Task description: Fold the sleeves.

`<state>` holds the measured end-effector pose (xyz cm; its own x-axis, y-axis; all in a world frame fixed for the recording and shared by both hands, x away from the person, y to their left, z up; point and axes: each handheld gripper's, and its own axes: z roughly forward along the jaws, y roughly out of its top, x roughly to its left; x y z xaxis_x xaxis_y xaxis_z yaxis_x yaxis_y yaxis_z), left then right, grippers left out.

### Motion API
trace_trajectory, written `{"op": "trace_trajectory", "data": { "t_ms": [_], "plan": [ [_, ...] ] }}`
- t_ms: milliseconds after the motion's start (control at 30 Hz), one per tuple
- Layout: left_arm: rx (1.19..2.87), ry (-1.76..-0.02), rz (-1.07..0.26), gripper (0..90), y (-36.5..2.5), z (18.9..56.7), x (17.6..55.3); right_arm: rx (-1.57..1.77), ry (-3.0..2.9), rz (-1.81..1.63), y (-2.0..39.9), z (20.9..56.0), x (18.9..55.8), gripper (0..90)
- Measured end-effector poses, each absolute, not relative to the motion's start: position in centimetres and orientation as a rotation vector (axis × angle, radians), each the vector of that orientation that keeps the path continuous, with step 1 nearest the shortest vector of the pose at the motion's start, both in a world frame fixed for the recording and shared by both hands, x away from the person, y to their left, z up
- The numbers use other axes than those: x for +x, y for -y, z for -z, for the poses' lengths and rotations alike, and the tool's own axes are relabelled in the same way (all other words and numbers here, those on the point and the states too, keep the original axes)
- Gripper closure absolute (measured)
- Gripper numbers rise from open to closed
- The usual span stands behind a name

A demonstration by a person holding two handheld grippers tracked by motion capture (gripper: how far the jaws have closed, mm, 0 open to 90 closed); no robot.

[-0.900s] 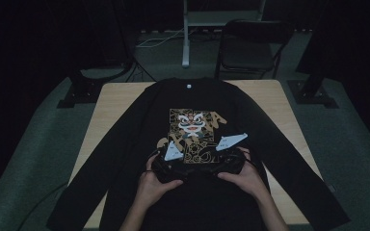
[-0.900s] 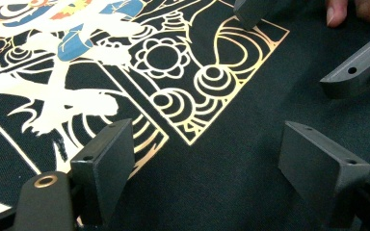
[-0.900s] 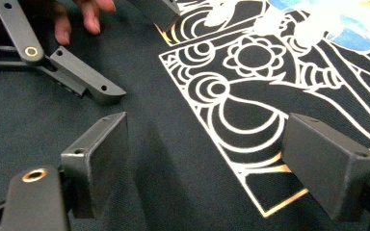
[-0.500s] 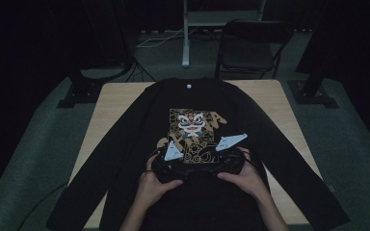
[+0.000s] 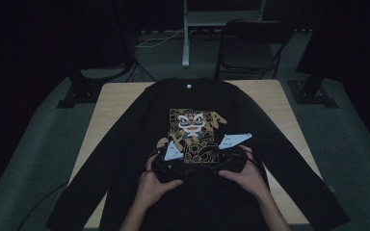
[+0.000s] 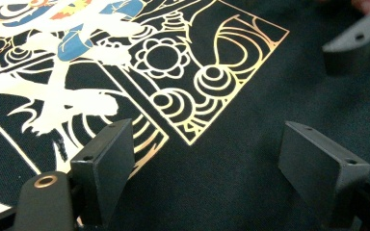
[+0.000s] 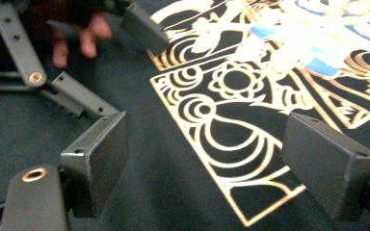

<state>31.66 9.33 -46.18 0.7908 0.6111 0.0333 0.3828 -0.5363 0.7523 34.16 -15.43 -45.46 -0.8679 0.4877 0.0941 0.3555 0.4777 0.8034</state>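
Two grippers, the left gripper (image 5: 169, 166) and the right gripper (image 5: 231, 161), hover close together over the lower chest of the black long-sleeved shirt (image 5: 139, 144) almost exactly as a second ago, both with jaws spread wide and nothing between them, so I judge that the work on the shirt has not really begun. The shirt lies flat and face up on the wooden table (image 5: 108, 103), collar away from the person, both sleeves spread down over the table's edges, and its gold, white and blue lion print (image 5: 192, 126) sits just beyond the grippers.
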Motion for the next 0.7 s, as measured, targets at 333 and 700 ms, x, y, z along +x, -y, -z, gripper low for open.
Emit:
{"op": "trace_trajectory", "data": {
  "t_ms": [333, 700],
  "plan": [
    [2.196, -0.735, -0.376, 22.2, -9.3, 46.2, 31.7, 0.782, -2.477, -1.44, 16.5, 43.8, 34.3, 16.0],
    [2.196, -0.733, -0.377, 22.2, -9.3, 46.2, 31.7, 0.751, -2.433, -1.48, 17.1, 42.0, 34.4, 19.4]
  ]
}}
